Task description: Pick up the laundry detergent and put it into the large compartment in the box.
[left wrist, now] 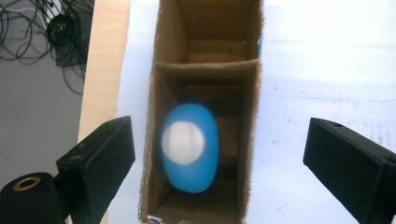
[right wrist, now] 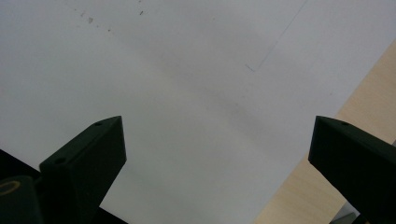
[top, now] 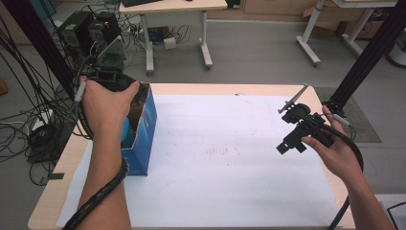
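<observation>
An open blue cardboard box (top: 146, 136) stands on the left of the white sheet (top: 225, 158). My left gripper (top: 114, 80) hangs right over its open top, mostly hidden by the hand. In the left gripper view the left gripper (left wrist: 219, 133) is open, its jaws wide on either side of the box (left wrist: 205, 65). A blurred blue egg-shaped thing (left wrist: 190, 147) with a white round patch lies apart from the jaws, in the box's nearer compartment. It also peeks out as the blue thing (top: 126, 132) in the high view. My right gripper (top: 288, 129) (right wrist: 217, 135) is open and holds nothing, above the sheet's right side.
A cardboard divider splits the box into two compartments. The wooden table edge (right wrist: 303, 196) runs just beyond the white sheet at the right. Cables (top: 28, 129) and black equipment (top: 91, 28) crowd the floor at the left. A desk (top: 172, 9) stands behind the table.
</observation>
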